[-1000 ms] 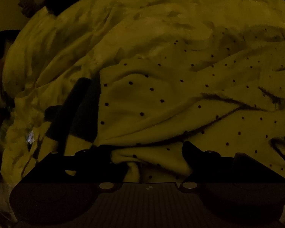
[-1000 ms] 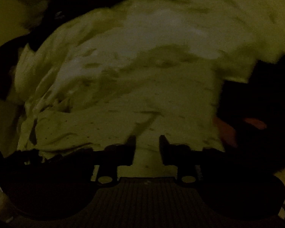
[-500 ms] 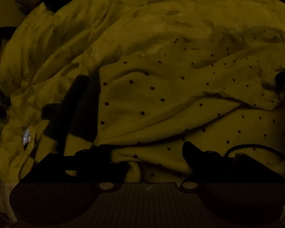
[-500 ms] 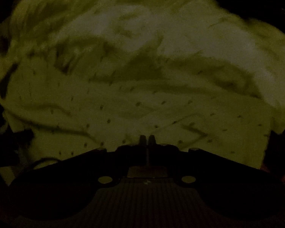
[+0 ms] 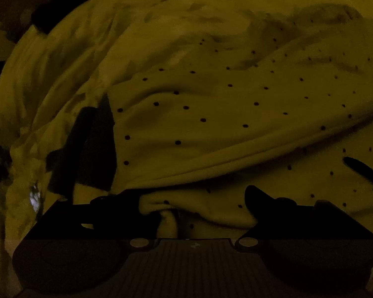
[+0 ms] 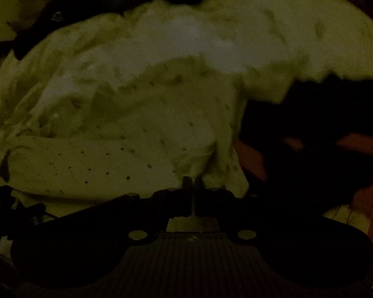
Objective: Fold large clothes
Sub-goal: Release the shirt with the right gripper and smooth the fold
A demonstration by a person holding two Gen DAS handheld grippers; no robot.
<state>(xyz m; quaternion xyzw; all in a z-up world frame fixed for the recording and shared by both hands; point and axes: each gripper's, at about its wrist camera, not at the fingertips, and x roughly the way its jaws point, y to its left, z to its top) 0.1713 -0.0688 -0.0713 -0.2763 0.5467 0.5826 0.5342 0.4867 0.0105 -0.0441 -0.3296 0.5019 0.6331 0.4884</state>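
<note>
The scene is very dark. A pale yellow garment with small black dots (image 5: 211,124) lies crumpled and fills the left wrist view. My left gripper (image 5: 194,196) points down into it with its jaws wide apart, and a bunched fold lies loosely between them. The same dotted garment (image 6: 136,129) spreads ahead in the right wrist view. My right gripper (image 6: 192,180) is shut, and the cloth's creases gather to a peak right at its tips, so it pinches a thin fold.
A dark strap-like shape (image 5: 87,149) lies on the cloth left of my left gripper. A thin dark cord (image 5: 360,171) shows at the right. A black mass with dim reddish patches (image 6: 310,129) fills the right of the right wrist view.
The right gripper's jaws went from partly apart to shut on the cloth, and its view swung in close, then back. In the left view the dotted layer shifted slightly; the left jaws stayed wide.
</note>
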